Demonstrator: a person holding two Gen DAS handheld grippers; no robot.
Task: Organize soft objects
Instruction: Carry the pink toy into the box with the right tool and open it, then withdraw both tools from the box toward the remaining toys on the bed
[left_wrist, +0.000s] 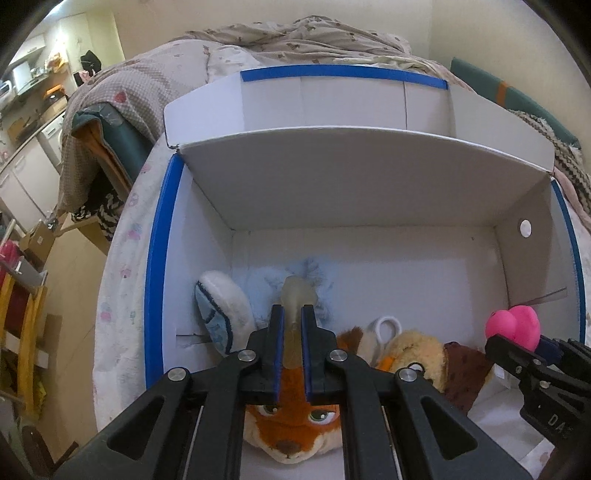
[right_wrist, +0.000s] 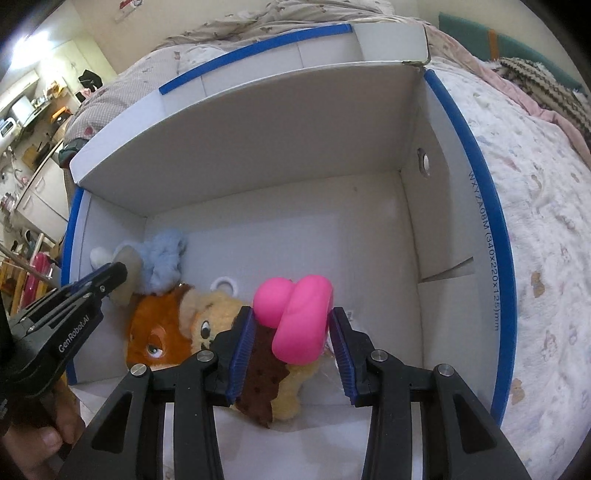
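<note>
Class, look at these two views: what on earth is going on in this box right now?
A person is packing soft toys into a white cardboard box with blue-taped edges, set on a bed. The left tongs are shut on a pale, rubbery toy, held over an orange fox plush. The right tongs grip a squishy pink toy above a tan plush dog. A fluffy blue toy already lies in the box's far corner.
</note>
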